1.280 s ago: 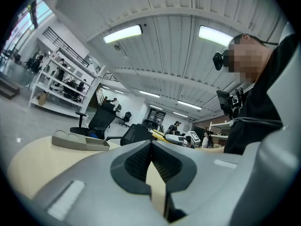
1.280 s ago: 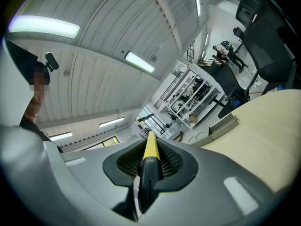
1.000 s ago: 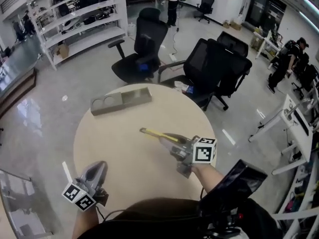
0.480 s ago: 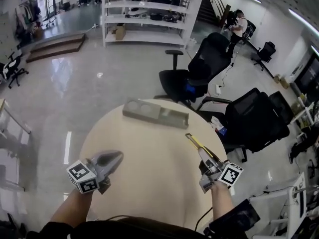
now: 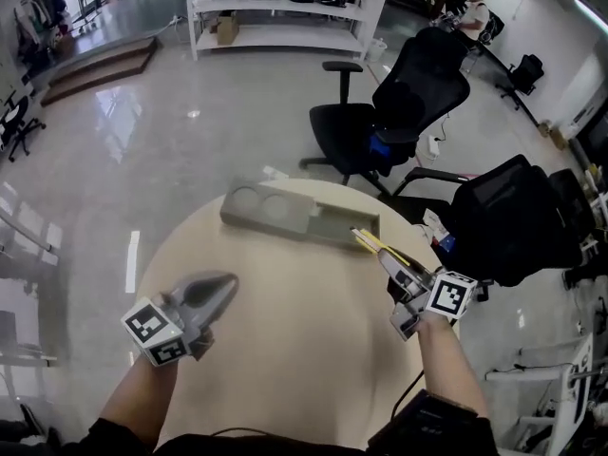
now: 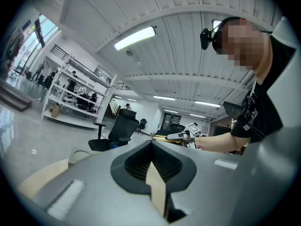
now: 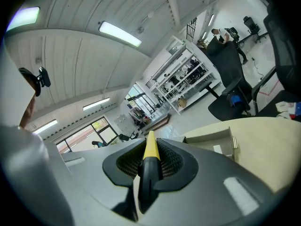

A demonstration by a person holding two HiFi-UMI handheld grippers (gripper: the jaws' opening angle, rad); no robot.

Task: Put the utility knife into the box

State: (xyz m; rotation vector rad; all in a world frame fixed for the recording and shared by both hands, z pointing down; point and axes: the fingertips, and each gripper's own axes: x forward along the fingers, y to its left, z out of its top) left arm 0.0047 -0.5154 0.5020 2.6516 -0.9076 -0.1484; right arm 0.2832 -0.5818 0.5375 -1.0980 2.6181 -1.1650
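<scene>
While my left gripper (image 5: 231,280) hangs over the left half of the round surface (image 5: 285,378), the head view shows its tips only as one grey point. In its own view the left gripper (image 6: 151,143) has its jaws together, with nothing between them. That view also catches, far off, my right gripper (image 6: 169,136) side-on with the utility knife (image 6: 160,136) sticking out of it, a profile the right camera cannot give.

Further right, at the far edge of the surface, lies the long grey box (image 5: 281,228). It has two round wells at its left end and one open trough (image 5: 334,224) at its right.

At the right, my right gripper (image 5: 388,257) has its jaws narrow, clamped on the utility knife (image 5: 372,244). Only the right gripper view shows that grip. There the knife's (image 7: 149,171) black handle sits squeezed between the ribbed pads (image 7: 165,163), its yellow front running straight out along the line the jaws point, with the box (image 7: 214,136) off to the right.

From the head, the knife's long axis slants up and left, its yellow tip at the box's right end. I cannot tell whether the tip is over the trough or just short of it.
</scene>
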